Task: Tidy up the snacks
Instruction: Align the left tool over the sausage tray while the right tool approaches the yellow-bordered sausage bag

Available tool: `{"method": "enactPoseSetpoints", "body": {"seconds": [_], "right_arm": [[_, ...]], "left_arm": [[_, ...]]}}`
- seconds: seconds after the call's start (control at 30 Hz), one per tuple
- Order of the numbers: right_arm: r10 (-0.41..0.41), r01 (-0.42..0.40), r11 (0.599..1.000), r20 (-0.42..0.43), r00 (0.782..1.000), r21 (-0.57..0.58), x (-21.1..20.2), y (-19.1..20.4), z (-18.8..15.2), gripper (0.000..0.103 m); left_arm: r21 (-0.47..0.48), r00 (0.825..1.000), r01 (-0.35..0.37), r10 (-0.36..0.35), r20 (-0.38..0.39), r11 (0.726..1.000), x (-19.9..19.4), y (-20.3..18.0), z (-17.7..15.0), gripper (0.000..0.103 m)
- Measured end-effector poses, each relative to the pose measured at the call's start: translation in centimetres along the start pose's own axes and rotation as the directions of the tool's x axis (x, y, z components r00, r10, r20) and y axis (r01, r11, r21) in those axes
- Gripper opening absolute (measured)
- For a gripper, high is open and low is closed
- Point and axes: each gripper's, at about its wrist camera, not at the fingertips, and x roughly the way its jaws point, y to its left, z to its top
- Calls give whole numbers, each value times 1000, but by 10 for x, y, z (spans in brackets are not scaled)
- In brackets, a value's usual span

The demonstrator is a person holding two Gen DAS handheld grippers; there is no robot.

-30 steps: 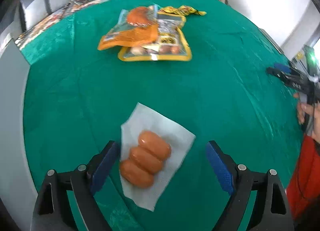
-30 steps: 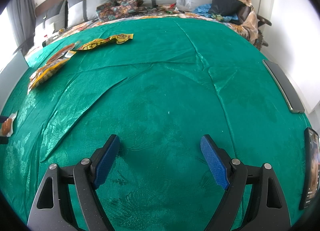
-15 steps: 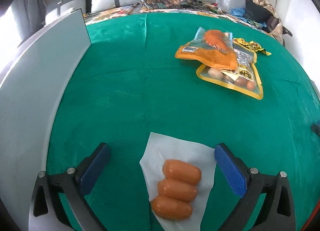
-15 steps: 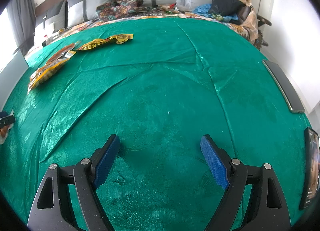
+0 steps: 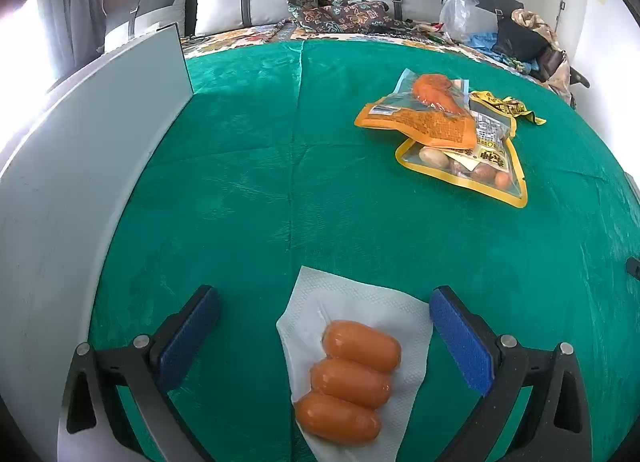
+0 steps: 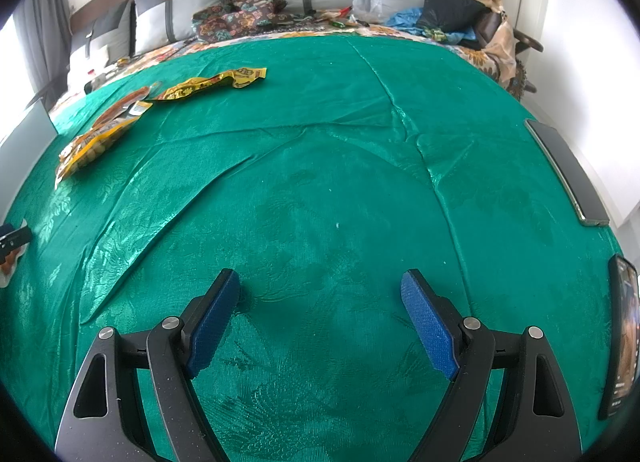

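A clear pack of three orange sausages [image 5: 350, 376] lies on a white napkin [image 5: 348, 302] on the green cloth. My left gripper [image 5: 324, 336] is open and empty, its blue pads on either side of the pack, apart from it. Farther right lie an orange snack pouch [image 5: 426, 118] on top of a yellow-edged pouch [image 5: 476, 166], and a yellow wrapper [image 5: 506, 106]. My right gripper [image 6: 320, 316] is open and empty over bare cloth. The pouches [image 6: 96, 136] and the yellow wrapper [image 6: 212, 84] show at the far left in the right wrist view.
A grey panel [image 5: 80, 166] stands along the left edge of the cloth. Two dark phones [image 6: 568, 172] [image 6: 622, 342] lie at the right edge. Cushions and clutter [image 5: 340, 10] line the back. The left gripper's tip [image 6: 14, 240] shows at the left edge of the right wrist view.
My left gripper has swung round to the left, so the grey panel came into view and the sausage pack now sits lower between its pads. The right gripper has not moved.
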Motion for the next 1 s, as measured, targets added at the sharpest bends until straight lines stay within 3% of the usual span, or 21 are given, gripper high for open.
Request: {"method": "enactPoseSetpoints", "body": {"seconds": [0.4, 0.47, 0.53, 0.57, 0.6, 0.7, 0.77, 0.83, 0.87, 0.93, 1.0], "right_arm": [[-15, 15, 1000, -7, 1000, 4, 0, 0, -1, 87], [-28, 30, 999, -40, 999, 38, 0, 4, 2, 87], [67, -63, 993, -43, 997, 102, -6, 18, 11, 87], [157, -153, 980, -22, 987, 131, -11, 30, 17, 87], [267, -264, 954, -3, 964, 146, -14, 48, 26, 87], [499, -492, 864, -53, 865, 109, -3, 114, 56, 84], [576, -566, 818, -124, 808, 106, 20, 156, 75, 84], [585, -572, 811, -191, 788, 127, 45, 180, 85, 80], [586, -567, 810, -200, 785, 146, 56, 187, 89, 59], [617, -585, 787, -227, 754, 196, 74, 192, 92, 16], [639, -598, 768, -211, 739, 230, 75, 184, 88, 15]], "left_arm": [[0, 1000, 2, -2, 0, 1000, 0, 1, 0, 103], [0, 1000, 2, -2, 0, 1000, 0, 1, 0, 103], [0, 1000, 2, -2, 0, 1000, 0, 1, 0, 103], [0, 1000, 2, -2, 0, 1000, 0, 1, 0, 103], [0, 1000, 2, -2, 0, 1000, 0, 1, 0, 103], [0, 1000, 2, -2, 0, 1000, 0, 1, 0, 103], [0, 1000, 2, -2, 0, 1000, 0, 1, 0, 103], [0, 1000, 2, -2, 0, 1000, 0, 1, 0, 103], [0, 1000, 2, -2, 0, 1000, 0, 1, 0, 103], [0, 1000, 2, -2, 0, 1000, 0, 1, 0, 103], [0, 1000, 2, -2, 0, 1000, 0, 1, 0, 103]]}}
